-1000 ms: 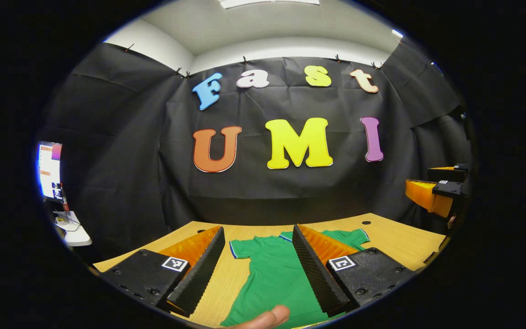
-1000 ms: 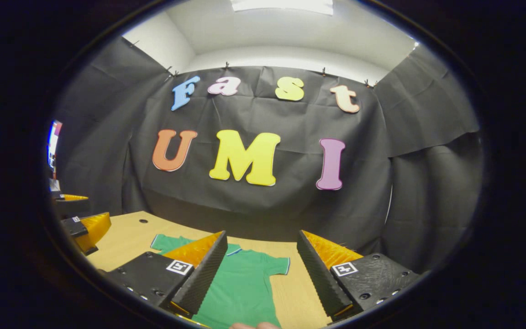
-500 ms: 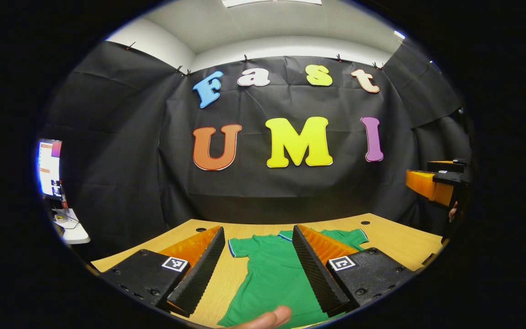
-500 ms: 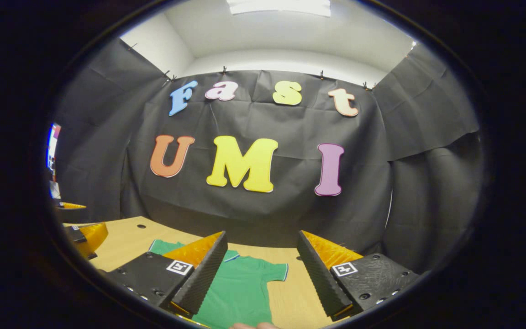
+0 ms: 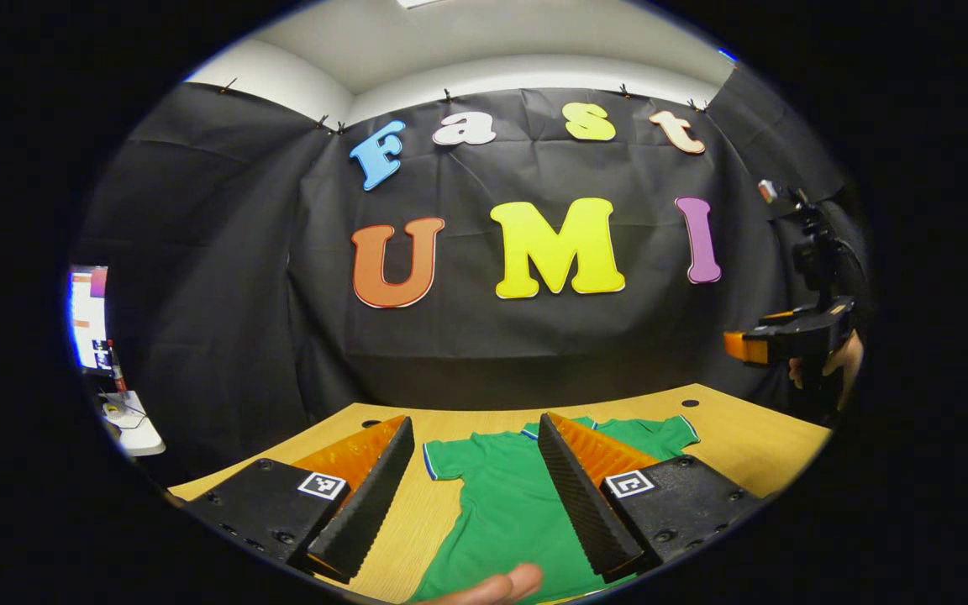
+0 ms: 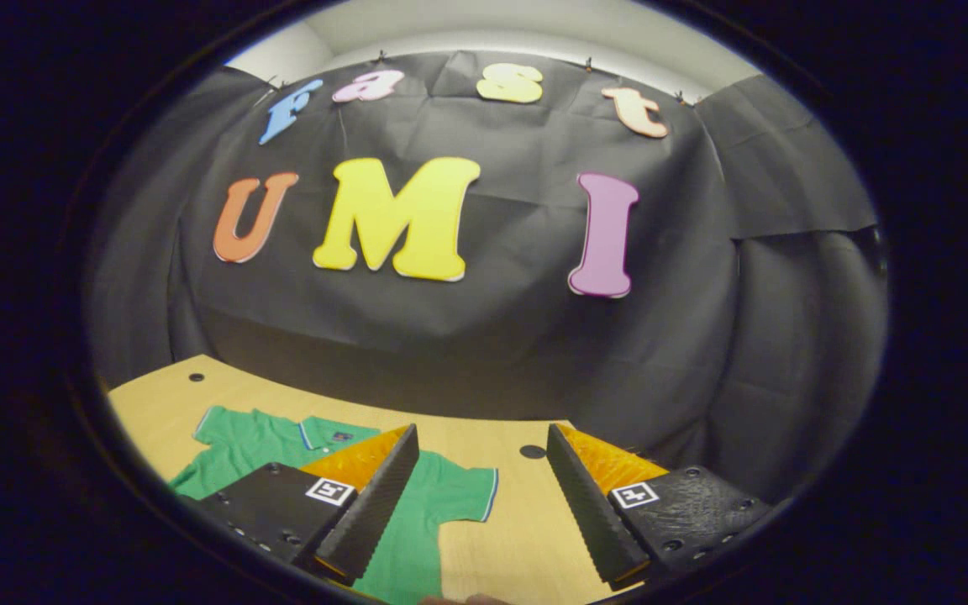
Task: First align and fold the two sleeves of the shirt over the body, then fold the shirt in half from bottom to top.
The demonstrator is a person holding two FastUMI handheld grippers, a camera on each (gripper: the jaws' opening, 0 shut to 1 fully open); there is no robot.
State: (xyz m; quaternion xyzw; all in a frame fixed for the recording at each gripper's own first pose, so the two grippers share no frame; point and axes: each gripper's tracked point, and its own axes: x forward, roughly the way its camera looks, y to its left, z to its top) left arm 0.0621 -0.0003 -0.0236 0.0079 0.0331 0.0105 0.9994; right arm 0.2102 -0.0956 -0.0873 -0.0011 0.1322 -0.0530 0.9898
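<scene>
Sleeves not yet folded

Shirt lies flat on the table, collar toward the wall, both sleeves out to the sides. To do the first fold well, each gripper should come down on its own sleeve near the cuff, pinch only that layer, and carry it straight in over the body. Left gripper is spread wide above the shirt, holding nothing. Right gripper is likewise spread and empty, above the right sleeve

Both views above table, facing wall; shared: shirt.
</scene>
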